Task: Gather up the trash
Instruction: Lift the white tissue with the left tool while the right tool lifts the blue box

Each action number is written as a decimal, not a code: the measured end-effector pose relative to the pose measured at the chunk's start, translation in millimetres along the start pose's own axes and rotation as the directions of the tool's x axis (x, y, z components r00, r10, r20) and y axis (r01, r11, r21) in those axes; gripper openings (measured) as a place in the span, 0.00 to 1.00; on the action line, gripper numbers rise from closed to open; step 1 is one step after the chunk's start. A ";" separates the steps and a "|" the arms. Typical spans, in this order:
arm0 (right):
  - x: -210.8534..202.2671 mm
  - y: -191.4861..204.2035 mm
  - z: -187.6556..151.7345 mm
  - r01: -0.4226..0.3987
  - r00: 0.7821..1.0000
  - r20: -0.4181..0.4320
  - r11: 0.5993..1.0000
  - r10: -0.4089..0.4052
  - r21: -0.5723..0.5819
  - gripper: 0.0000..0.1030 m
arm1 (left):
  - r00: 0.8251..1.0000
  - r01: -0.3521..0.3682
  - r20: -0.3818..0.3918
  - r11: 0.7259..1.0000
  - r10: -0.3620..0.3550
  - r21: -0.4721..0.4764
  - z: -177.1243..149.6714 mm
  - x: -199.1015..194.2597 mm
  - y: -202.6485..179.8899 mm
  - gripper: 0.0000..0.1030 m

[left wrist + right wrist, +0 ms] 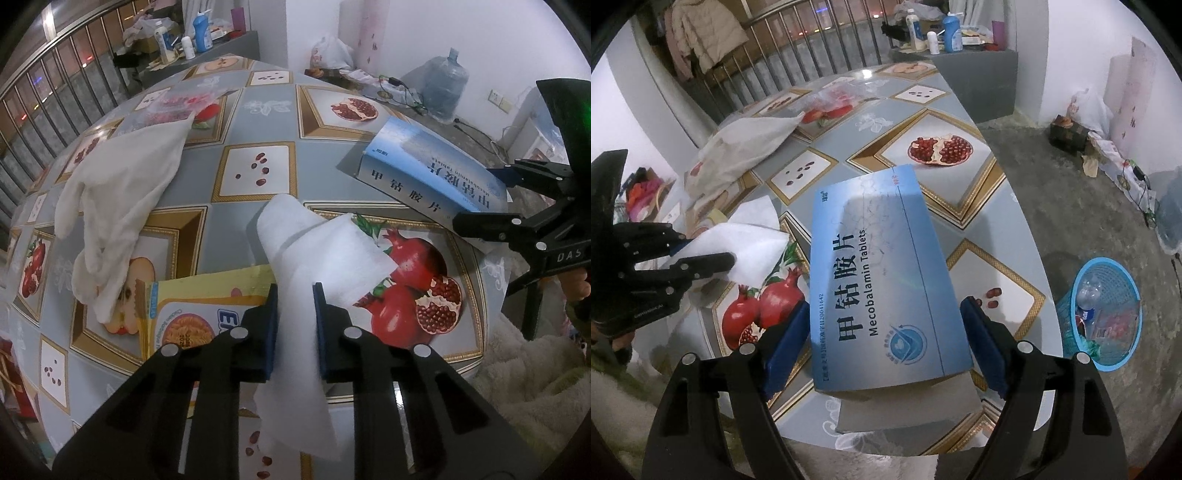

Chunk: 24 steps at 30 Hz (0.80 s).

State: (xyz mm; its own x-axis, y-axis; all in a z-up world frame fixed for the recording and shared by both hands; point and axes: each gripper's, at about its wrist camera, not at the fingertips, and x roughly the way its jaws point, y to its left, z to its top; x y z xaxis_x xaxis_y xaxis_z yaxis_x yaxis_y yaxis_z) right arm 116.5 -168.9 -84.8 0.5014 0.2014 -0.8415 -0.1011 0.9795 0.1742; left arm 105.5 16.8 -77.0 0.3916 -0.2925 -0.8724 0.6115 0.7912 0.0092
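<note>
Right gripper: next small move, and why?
Probably close the fingers on the blue tablet box. The right gripper is open and straddles the box's near end, with a gap at each side, so it isn't gripped yet. The blue basket on the floor looks like the destination.

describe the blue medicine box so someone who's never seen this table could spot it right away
Start at the table with the pomegranate-print cloth and go to its near edge, above the blue mesh basket on the floor. The blue box lies flat there between the right gripper jaws. It is the only rigid item, printed "Mecobalamin Tablets"; the neighbours are soft white sheets.
</note>
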 end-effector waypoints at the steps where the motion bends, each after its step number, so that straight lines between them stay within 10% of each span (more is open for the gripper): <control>1: 0.0 0.1 0.0 0.001 1.000 -0.002 1.000 -0.001 0.000 0.77 | 1.000 0.000 0.000 1.000 0.000 0.001 -0.1 -0.2 0.2 0.13; 24: -12.6 0.1 0.3 0.003 0.999 0.036 1.000 -0.003 0.007 0.71 | 1.000 -0.009 0.031 0.999 0.008 0.036 2.7 -10.9 -6.8 0.07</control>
State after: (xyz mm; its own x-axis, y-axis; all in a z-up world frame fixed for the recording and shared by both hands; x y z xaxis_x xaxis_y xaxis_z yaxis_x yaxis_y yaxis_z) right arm 110.4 -171.4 -74.0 0.5320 0.1983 -0.8232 -0.0936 0.9800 0.1755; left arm 98.9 13.1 -66.3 0.4171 -0.3029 -0.8569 0.6328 0.7735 0.0346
